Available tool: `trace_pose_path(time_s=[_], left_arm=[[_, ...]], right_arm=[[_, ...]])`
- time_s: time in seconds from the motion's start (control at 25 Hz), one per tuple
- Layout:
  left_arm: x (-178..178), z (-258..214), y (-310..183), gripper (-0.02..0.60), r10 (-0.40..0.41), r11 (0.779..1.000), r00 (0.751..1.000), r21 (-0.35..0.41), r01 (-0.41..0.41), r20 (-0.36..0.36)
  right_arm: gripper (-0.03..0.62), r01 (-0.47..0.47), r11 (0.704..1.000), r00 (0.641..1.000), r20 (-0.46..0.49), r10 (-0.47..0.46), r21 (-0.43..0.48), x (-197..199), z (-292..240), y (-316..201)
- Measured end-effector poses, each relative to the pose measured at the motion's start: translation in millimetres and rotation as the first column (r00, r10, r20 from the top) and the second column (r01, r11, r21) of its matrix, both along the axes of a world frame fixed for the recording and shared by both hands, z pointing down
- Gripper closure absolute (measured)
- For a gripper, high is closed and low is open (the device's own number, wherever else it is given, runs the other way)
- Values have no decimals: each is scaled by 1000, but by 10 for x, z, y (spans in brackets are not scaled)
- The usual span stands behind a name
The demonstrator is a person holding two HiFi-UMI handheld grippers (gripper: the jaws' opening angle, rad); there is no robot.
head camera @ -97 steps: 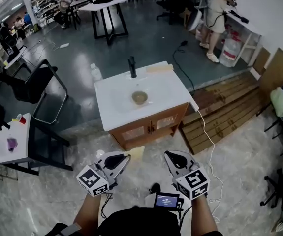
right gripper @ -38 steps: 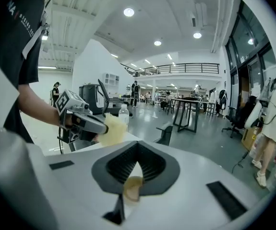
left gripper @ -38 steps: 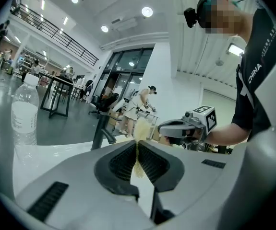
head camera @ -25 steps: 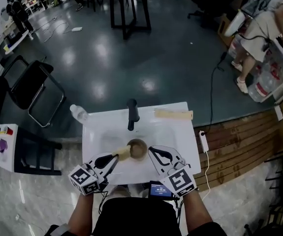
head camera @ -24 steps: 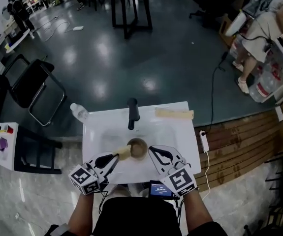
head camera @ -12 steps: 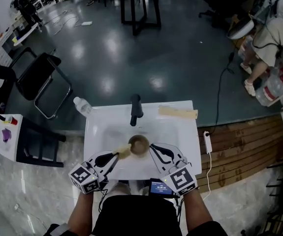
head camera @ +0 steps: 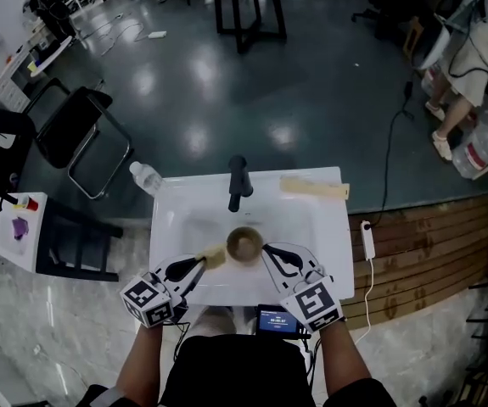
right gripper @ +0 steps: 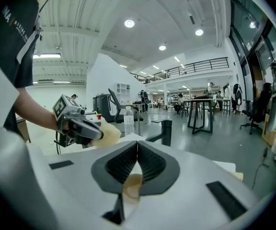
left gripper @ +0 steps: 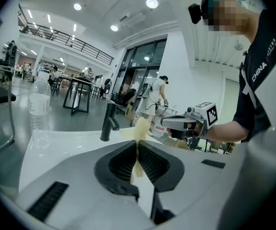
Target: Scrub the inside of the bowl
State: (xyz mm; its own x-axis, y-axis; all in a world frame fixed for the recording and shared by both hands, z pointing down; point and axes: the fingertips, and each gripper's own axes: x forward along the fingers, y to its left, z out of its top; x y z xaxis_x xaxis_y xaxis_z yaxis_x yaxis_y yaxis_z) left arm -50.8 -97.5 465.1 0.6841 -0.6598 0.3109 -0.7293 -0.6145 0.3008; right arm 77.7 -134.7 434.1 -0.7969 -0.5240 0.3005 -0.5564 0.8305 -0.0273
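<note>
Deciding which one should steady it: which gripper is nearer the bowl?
Right. The right gripper reaches the bowl at its right rim; the left gripper sits back on its left, with the sponge between them.

Counted: one white rectangular sink counter (head camera: 333, 253), one black faucet (head camera: 238, 181), one round brown bowl (head camera: 244, 243), one clear plastic bottle (head camera: 148, 177), one pale flat strip (head camera: 314, 188), one yellow sponge (head camera: 214, 256). Two grey handheld grippers: left gripper (head camera: 199, 264), right gripper (head camera: 269, 252).
</note>
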Motion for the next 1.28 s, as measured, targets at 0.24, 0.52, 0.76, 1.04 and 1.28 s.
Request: trace_pose_path(time_s=[0.24,0.52,0.76,1.04,1.28], left_arm=[[-13,291,-58,566,51,993,998,-113,-46,44],[142,711,-402,566,195,954,974,-255,-160,117],[252,1196,-630,566,281,920,937,-335,-203,206],[364,1582,-734,566,314,881,914,-437,-181,256],[405,1718,-791,566,318,842,924,-510,-173,213]], right_arm=[[586,27,986,1000,11,-25,-166,-55,448,-123],[557,13,911,999,-24,-26,-413,-175,1089,-389],[536,-89,792,995,-93,40,-604,-135,1772,-584],[508,-126,640,989,-148,19,-758,-163,2394,-587],[508,-139,569,983,-180,-17,-811,-199,2676,-527]])
